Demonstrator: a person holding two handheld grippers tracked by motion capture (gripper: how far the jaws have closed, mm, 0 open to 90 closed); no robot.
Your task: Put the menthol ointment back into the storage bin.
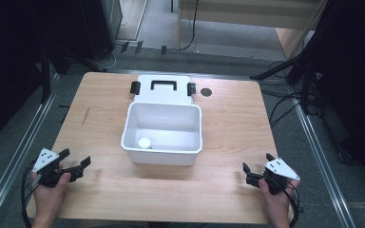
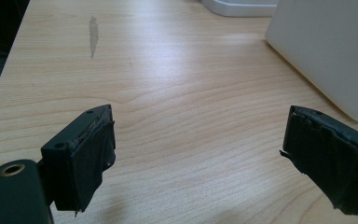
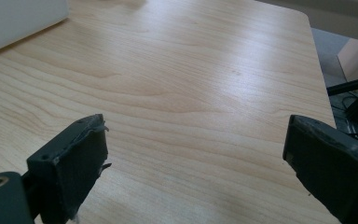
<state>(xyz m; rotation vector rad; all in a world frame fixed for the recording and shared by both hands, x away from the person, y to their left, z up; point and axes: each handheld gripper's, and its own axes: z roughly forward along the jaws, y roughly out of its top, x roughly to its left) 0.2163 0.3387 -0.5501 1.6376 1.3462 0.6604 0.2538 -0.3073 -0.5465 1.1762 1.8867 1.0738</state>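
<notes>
A white plastic box (image 1: 133, 130) stands open in the middle of the wooden table (image 1: 228, 123), its lid (image 1: 164, 89) with a black handle folded back behind it. A small white round thing (image 1: 144, 142) lies inside at the front left. My left gripper (image 1: 77, 160) rests at the table's front left, jaws open with nothing between them; in the left gripper view (image 2: 198, 140) bare wood lies between the pads and the box wall (image 2: 326, 51) rises at the right. My right gripper (image 1: 257, 164) sits at the front right, also open and empty (image 3: 196, 154).
A dark round hole (image 1: 206, 92) sits in the tabletop behind the box at the right. A grey scuff mark (image 2: 93, 35) marks the wood at the left. Metal rails (image 1: 24, 147) run along both sides of the table, and cables (image 1: 285, 102) lie on the floor at the right.
</notes>
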